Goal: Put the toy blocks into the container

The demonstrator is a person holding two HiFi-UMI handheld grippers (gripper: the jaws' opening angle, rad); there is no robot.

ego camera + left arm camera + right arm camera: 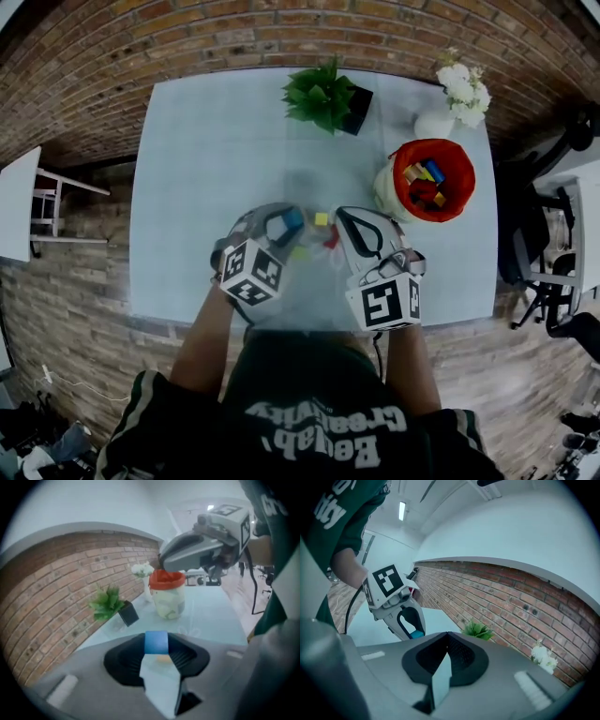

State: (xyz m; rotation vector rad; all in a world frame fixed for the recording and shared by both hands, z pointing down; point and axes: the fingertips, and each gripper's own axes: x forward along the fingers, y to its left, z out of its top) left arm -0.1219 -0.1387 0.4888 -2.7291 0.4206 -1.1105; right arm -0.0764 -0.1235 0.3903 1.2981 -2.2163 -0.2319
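Step in hand, by my reading: carry the held block to the container.

Left gripper (278, 231) is clamped on a blue block (156, 642), pinched at the very tips of the jaws at lower centre of the left gripper view. The hold is shallow, so the carry calls for a steady wrist and no sudden swing. Release only once the block sits over the red mouth, not the rim.

Loose blocks lie on the table (206, 169) just ahead of the grippers: a yellow block (322, 218), a red block (332, 241) and a pale green block (298, 251). Pass above these, not through them.

Right gripper (446, 641) has its jaws together with nothing between them. In the head view it sits between the left gripper and the container, so it should yield or the left should arc over it.

The container (441, 142) stands at upper right of the head view, with several blocks already inside.

Pose: both forearms reach forward from the lower frame, side by side. The left gripper tilts downward over the table, off the surface. The right sits nearer level.
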